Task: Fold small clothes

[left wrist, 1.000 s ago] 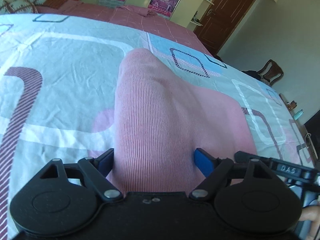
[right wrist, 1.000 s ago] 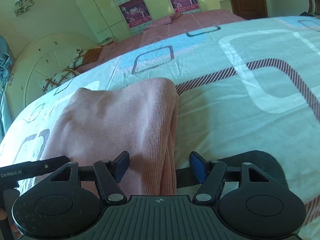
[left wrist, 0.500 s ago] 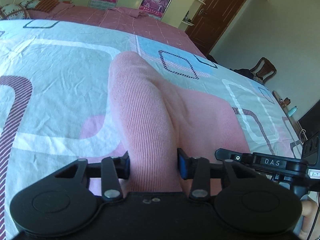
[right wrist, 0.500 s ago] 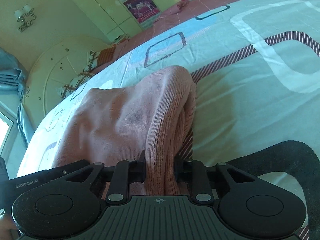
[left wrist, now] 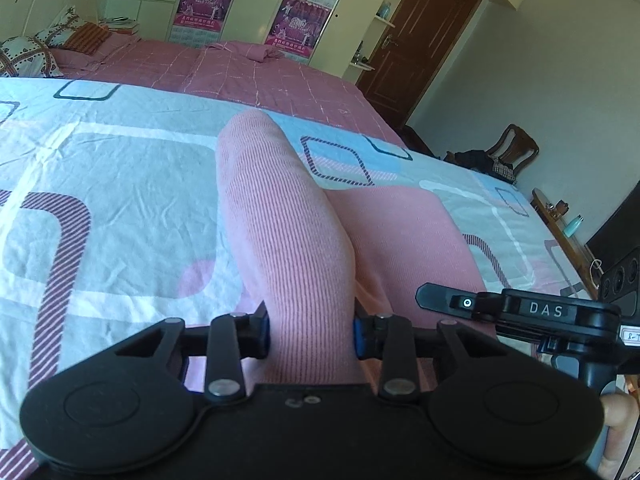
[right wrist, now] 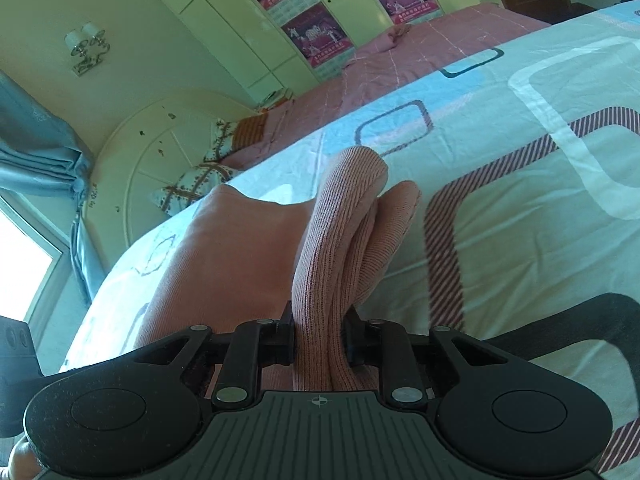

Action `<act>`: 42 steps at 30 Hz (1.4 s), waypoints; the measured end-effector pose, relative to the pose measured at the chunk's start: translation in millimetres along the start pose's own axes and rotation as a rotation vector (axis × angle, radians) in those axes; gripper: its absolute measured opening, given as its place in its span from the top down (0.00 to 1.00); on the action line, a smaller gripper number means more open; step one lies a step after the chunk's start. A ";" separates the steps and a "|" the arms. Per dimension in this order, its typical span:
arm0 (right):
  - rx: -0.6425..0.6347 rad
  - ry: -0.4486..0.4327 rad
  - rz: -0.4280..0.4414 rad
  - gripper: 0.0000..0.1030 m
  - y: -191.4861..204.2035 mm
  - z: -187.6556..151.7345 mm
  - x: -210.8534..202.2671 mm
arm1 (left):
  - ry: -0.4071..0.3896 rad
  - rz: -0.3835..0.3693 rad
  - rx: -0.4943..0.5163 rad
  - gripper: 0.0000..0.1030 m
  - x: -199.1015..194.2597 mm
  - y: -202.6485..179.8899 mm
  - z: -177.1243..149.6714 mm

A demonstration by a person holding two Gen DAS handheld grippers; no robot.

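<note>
A pink ribbed knit garment (left wrist: 288, 240) lies on the patterned bed sheet (left wrist: 120, 184). In the left wrist view one edge of it is bunched into a thick roll that rises off the sheet. My left gripper (left wrist: 311, 332) has its blue pads pressed on both sides of that roll, and its jaws are still closing. In the right wrist view the garment (right wrist: 240, 260) hangs in folded layers from my right gripper (right wrist: 320, 340), which is shut on its other edge above the sheet (right wrist: 520, 220). The rest of the cloth sags between the two grippers.
The other hand-held unit (left wrist: 520, 312) shows at the right of the left wrist view, with a fingertip below it. A pink quilt (left wrist: 240, 68) covers the far bed. A wooden chair (left wrist: 508, 156) and a door (left wrist: 424, 40) stand beyond. A headboard (right wrist: 160, 160) and pillows are at the left.
Both grippers went from open around the garment's edges to closed on them. They have since risen, lifting the gripped edges off the sheet.
</note>
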State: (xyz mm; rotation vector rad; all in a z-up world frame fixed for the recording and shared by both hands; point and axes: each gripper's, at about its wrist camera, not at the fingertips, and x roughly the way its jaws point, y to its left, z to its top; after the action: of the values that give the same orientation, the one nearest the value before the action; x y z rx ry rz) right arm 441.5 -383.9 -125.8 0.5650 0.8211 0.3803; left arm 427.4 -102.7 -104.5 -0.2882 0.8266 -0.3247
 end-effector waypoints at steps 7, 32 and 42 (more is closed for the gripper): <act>-0.024 -0.018 0.028 0.79 65.7 -10.2 13.1 | -0.043 -0.007 0.011 0.68 -52.3 47.6 6.2; -0.012 0.034 0.034 0.80 304.3 -93.7 252.3 | -0.032 0.138 0.069 0.66 -144.7 355.5 48.4; -0.051 0.073 -0.056 0.81 284.0 -97.8 280.3 | -0.073 0.174 -0.032 0.24 -140.6 391.3 30.9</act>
State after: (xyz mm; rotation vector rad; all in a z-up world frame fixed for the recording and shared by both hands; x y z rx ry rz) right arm 513.2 18.4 -169.0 0.4820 0.8933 0.3718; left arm 427.7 313.0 -136.6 -0.2543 0.7795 -0.1376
